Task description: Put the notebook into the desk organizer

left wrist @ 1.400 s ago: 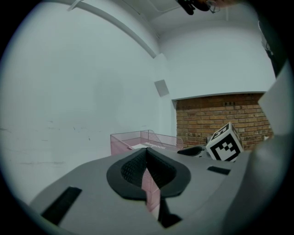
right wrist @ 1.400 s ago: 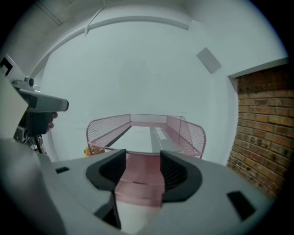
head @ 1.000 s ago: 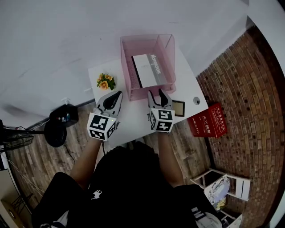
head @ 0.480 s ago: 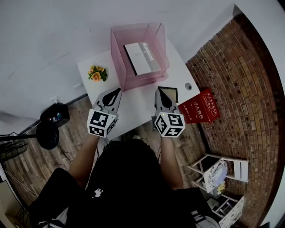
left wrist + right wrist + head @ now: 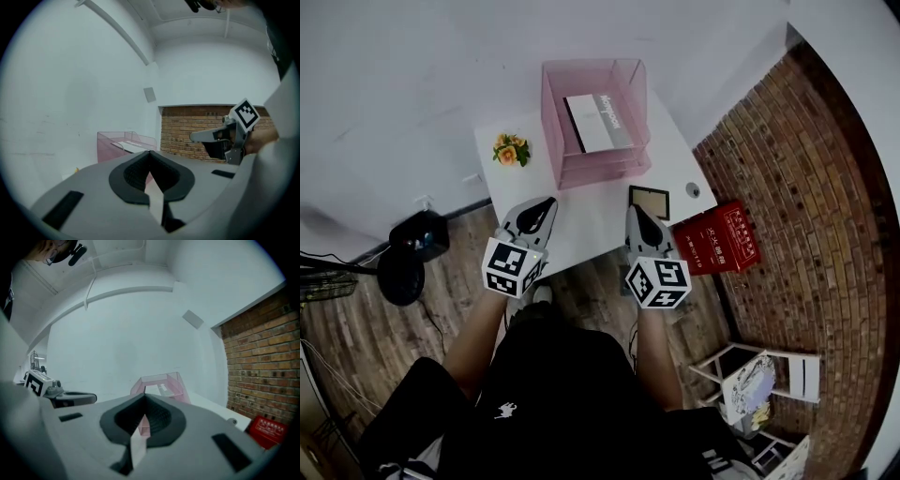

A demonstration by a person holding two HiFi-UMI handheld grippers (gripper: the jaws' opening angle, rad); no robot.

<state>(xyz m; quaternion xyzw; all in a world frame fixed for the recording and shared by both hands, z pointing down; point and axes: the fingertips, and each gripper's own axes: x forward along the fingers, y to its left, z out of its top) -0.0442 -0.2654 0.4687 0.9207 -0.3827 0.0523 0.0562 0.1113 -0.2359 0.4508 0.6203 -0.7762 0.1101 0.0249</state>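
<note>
And here's the picture from above: the white surface (image 5: 581, 211) sits against the pale wall, and the pink desk organizer (image 5: 551, 131) stands at its far end. The notebook (image 5: 598, 123) is in there, lying flat inside the see-through pink walls, white cover up with a grey strip along one side.

Down at the near edge, both tools hang over the surface side by side, well apart from the organizer. The left gripper (image 5: 547, 202) points toward the organizer's near left corner. Its own view shows the jaws clenched tip to tip with nothing caught between them. The right gripper (image 5: 633, 209) is no different: jaws pressed tight together, empty, nose just beside a small dark picture frame (image 5: 650, 202) lying flat on the surface.

Off to the left of the organizer there's a little bunch of orange and yellow flowers (image 5: 512, 150). A small round grey thing (image 5: 693, 190) sits near the right edge; what it is I can't tell.

Beyond the right edge, a red box (image 5: 717, 239) with white print rests on the wood floor (image 5: 703, 309) by the brick wall (image 5: 806, 178). A black round object (image 5: 403, 272) stands on the floor to the left.
</note>
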